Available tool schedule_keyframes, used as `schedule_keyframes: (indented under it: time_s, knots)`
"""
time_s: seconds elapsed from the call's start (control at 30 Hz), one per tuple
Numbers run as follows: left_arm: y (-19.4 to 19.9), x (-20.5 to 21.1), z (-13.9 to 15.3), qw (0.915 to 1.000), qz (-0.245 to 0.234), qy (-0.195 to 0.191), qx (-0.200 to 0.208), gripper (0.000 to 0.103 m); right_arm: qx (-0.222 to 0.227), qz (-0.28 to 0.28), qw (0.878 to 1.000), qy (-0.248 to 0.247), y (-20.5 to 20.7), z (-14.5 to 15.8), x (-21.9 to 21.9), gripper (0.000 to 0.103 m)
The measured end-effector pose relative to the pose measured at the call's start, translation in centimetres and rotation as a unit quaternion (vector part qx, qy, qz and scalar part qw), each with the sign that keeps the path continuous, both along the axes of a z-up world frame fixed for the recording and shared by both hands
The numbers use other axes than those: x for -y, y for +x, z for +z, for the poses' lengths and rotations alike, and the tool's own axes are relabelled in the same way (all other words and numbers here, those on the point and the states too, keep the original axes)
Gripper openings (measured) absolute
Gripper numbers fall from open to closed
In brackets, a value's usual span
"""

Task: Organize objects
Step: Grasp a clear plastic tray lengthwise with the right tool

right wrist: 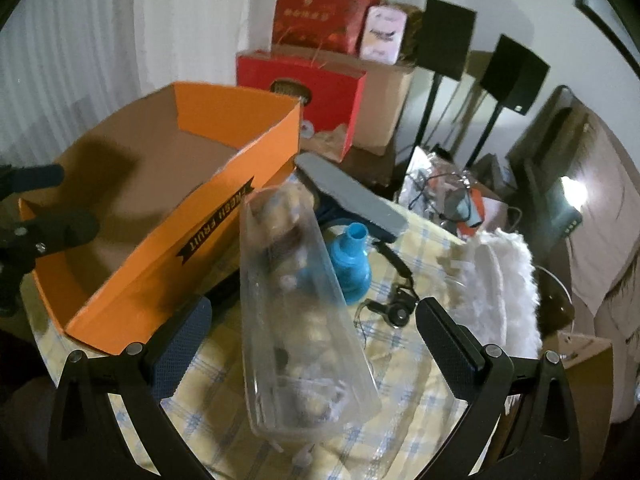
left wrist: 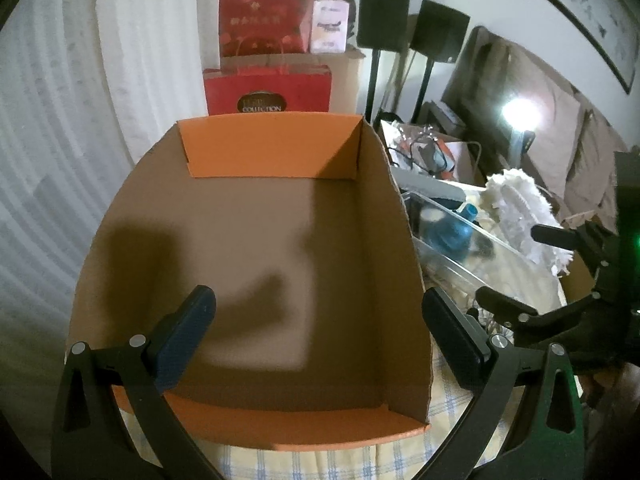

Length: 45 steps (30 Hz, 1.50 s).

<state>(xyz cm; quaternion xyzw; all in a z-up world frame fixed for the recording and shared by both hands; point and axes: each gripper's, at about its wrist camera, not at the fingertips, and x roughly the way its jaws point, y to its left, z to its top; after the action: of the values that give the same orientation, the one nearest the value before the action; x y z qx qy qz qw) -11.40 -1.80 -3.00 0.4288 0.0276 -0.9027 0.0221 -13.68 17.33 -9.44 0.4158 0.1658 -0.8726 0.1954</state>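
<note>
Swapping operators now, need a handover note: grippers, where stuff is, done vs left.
Left gripper: open, empty, above the orange box.
Right gripper: open, empty, over the clear plastic container.
Box: nothing inside it, stands on the checked tablecloth.
Beside the box on the cloth: clear container, blue bottle, grey case, black strap, white fluffy duster.
Done: nothing packed.
Left: probably move the loose things into the box.
</note>
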Motion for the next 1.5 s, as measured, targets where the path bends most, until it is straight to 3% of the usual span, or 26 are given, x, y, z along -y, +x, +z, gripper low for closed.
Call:
schedule_keyframes:
  time_s: [0.47,0.53,0.67,0.77,0.97,1.23,1.5]
  knots:
    - [-0.5,0.2,-0.3,0.9999,0.0,0.011,0.003,0.103,0.055,0.027,0.995,0.074,-2.6,-2.3,2.3,0.102]
    - [-0.4,0.0,-0.3,1.0,-0.002,0.009,0.003,0.103,0.067,0.026,0.994,0.077,-2.9,-2.6,2.3,0.097]
    - [-0.2,-0.1,-0.1,1.0,-0.003,0.007,0.002,0.103,0.093,0.026,0.993,0.072,-3.2,-3.2,2.3,0.058]
    - [0.0,-0.1,0.0,1.0,-0.002,0.008,0.0,0.103,0.092,0.025,0.993,0.065,-2.9,-3.1,2.2,0.059]
    - [0.2,-0.3,0.6,0.9998,-0.004,0.017,-0.001,0.103,0.075,0.018,0.996,0.035,-1.3,-0.8,1.1,0.058]
    - [0.6,-2.4,2.0,0.9993,-0.024,0.029,-0.002,0.103,0.046,-0.022,0.998,-0.043,1.4,3.6,-2.5,0.057]
    - [0.2,-7.0,2.7,0.9971,-0.07,0.027,0.006,0.103,-0.006,-0.074,0.993,-0.088,5.3,7.8,-6.9,0.057]
